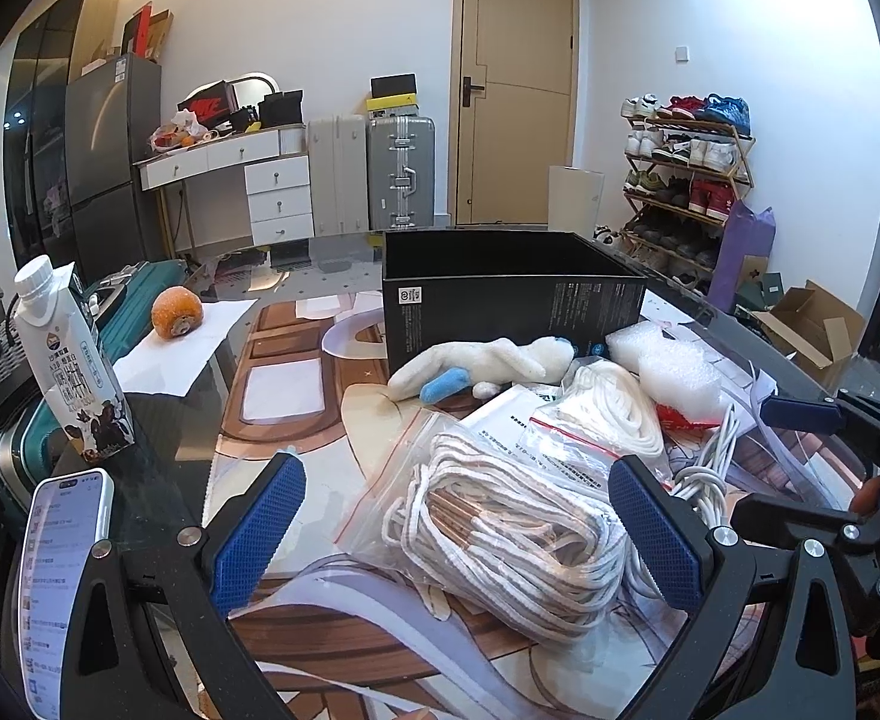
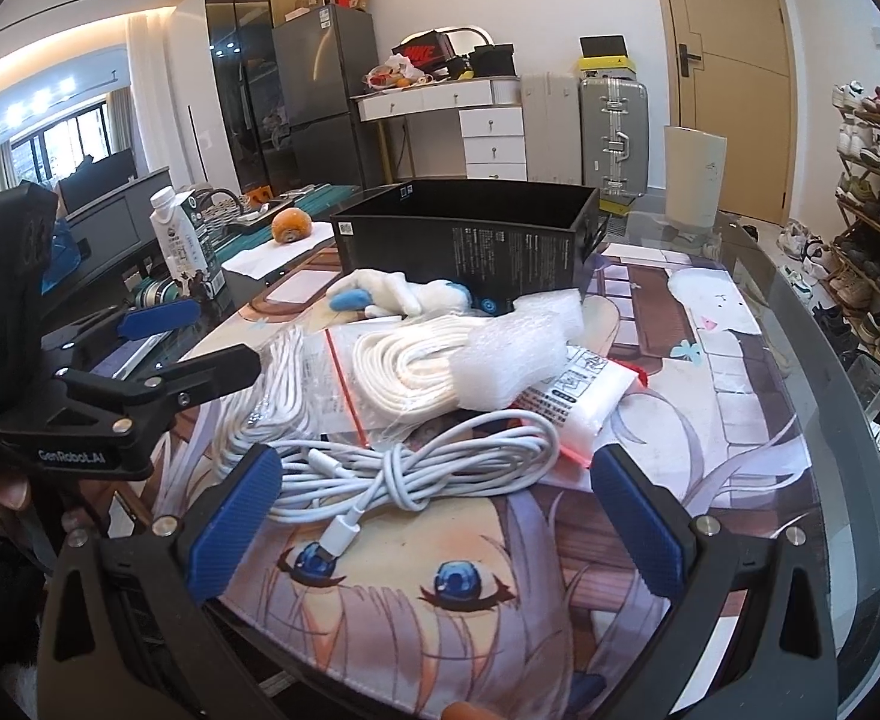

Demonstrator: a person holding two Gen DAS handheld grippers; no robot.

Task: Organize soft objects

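1. Far left on the glass tabletop (image 1: 164, 480): a white smartphone with a lit screen (image 1: 59, 570), a white milk carton with a screw cap (image 1: 71, 366), and a round orange fruit on white paper (image 1: 176, 312).
2. Left tool (image 1: 455, 531) is spread wide, gripping nothing, its blue pads on either side of a clear zip bag of coiled white rope (image 1: 500, 528).
3. Behind sit a white plush toy with a blue paw (image 1: 488, 363) and an open black cardboard box (image 1: 512, 294).
4. Right tool (image 2: 434, 513) also gapes empty (bundled white charging cable (image 2: 416, 468) lying between its fingers).
5. Second bagged white cord coil (image 2: 416, 366) and white bubble-wrap pieces (image 2: 512, 360) lie just beyond.
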